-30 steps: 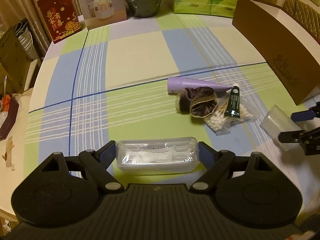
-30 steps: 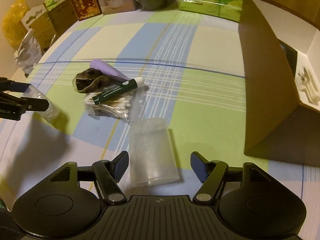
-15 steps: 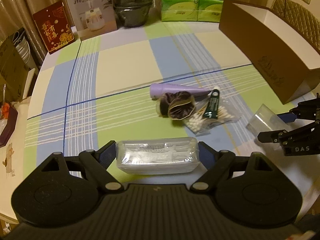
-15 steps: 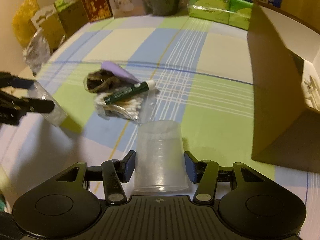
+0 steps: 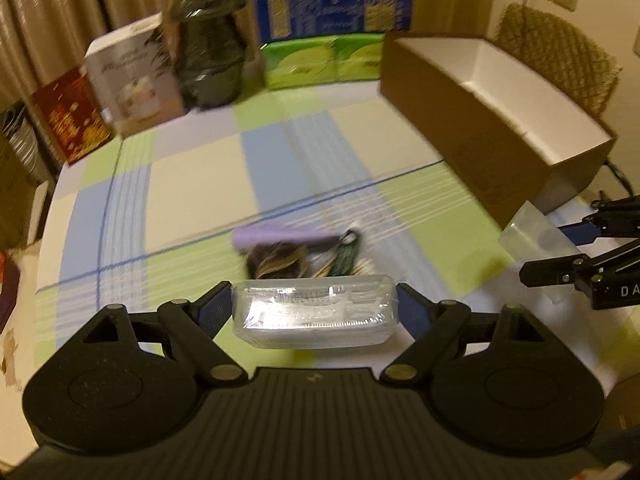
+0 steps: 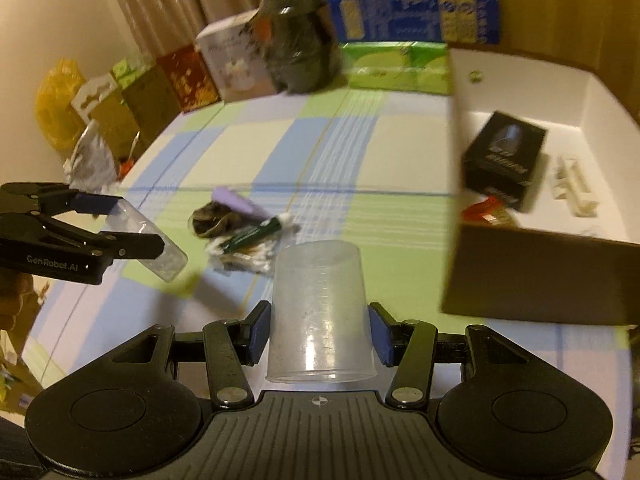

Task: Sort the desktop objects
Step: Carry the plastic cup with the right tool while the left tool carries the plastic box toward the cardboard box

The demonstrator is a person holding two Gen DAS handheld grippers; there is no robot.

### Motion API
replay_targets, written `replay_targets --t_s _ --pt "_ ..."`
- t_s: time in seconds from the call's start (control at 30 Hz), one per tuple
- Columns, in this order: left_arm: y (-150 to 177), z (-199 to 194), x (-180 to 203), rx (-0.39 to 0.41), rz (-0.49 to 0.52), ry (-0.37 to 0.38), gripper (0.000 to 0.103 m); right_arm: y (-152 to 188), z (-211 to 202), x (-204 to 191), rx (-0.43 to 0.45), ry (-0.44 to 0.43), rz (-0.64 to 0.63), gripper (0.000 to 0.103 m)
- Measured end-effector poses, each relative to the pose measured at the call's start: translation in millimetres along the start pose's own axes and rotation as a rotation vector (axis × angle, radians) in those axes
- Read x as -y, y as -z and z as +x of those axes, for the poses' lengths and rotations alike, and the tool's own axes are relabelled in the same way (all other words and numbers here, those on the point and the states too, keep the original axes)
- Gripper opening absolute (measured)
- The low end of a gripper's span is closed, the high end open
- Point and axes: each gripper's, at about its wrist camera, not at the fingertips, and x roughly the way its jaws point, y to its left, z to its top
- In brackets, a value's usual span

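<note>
While both grippers hang above the table (image 5: 192, 184) | left gripper (image 5: 315, 312): fingers (image 5: 214, 310) clamp clear box (image 5: 316, 320) at its short ends | right gripper (image 6: 318, 334): fingers (image 6: 258, 334), just closed, grasp plastic cup (image 6: 320, 316) at its sides | beyond: open carton (image 6: 520, 276).

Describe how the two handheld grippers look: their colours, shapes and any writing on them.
Both are matte black plastic. Each has a ribbed body with two round discs, angular linkage arms with silver pins, and blue pads on the fingers. The left gripper carries white lettering "GenRobot.AI" on its side, seen from the right wrist camera. The right gripper shows white letters "DA", cut off by the frame edge. No cables or sleeves are visible.
</note>
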Motion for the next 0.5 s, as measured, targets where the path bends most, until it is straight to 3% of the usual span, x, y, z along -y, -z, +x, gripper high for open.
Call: replay_targets --t_s 0.5 --pt "-74.4 3.9 110.1 0.127 0.159 0.171 0.084 -11.8 -85.6 104.1 0.136 0.126 0.128 0.049"
